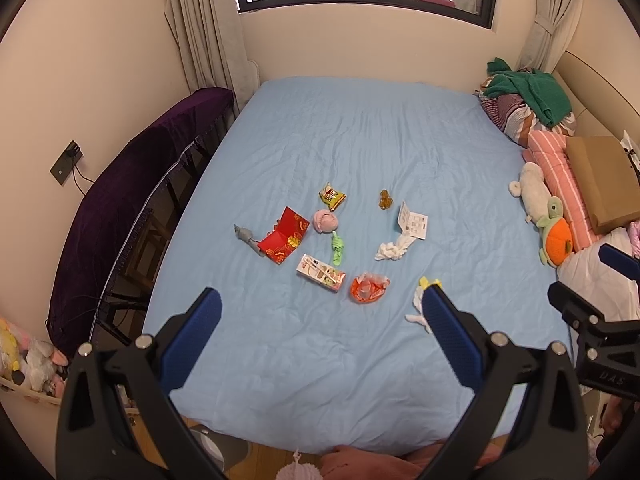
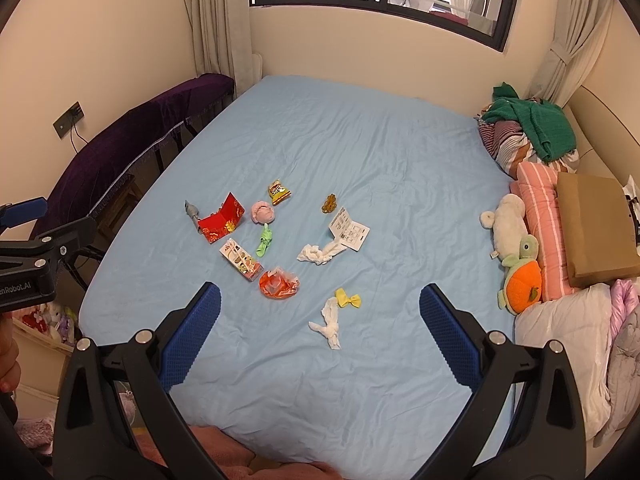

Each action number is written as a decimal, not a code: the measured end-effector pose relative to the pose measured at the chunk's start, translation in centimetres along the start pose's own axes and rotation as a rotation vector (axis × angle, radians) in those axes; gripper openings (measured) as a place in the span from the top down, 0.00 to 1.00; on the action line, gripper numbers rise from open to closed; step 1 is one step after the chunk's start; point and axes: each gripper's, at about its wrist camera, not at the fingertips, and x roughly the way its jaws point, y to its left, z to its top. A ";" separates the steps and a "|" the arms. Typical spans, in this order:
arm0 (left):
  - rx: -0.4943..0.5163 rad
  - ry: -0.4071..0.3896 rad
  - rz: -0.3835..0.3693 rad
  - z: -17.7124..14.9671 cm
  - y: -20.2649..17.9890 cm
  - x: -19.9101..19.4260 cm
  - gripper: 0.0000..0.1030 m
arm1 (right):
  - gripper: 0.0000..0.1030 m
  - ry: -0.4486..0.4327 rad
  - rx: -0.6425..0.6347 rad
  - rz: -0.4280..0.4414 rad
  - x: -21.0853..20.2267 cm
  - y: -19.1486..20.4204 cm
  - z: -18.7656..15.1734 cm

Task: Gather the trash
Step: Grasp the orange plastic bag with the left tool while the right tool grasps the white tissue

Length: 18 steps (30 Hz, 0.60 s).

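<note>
Both tools hang above the near edge of a bed (image 2: 360, 152) covered in a light blue sheet. The left tool (image 1: 320, 316) has its blue pads spread wide and holds nothing; the right tool (image 2: 320, 312) is likewise wide and empty. The trash lies scattered across the middle of the bed: a red envelope (image 2: 222, 218), a yellow snack packet (image 2: 279, 191), a small drink carton (image 2: 241, 265), an orange wrapper (image 2: 279, 283), a folded leaflet (image 2: 349, 229) touching a crumpled tissue (image 2: 318, 254), and a second tissue (image 2: 329, 322) just beside a yellow bow (image 2: 349, 299). Soft toys (image 2: 516, 256) rest against the pillows on the right.
</note>
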 end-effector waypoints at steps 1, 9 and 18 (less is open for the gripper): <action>0.000 0.005 -0.002 0.0 0.0 0.2 0.03 | 0.07 0.003 -0.001 0.000 0.2 0.1 0.1; 0.004 0.064 -0.024 -0.1 -1.1 3.7 0.03 | 0.07 0.031 -0.018 -0.023 3.7 0.1 0.2; 0.066 0.174 -0.065 -0.1 -3.7 12.9 0.03 | 0.07 0.127 -0.027 -0.024 13.0 -2.0 -1.1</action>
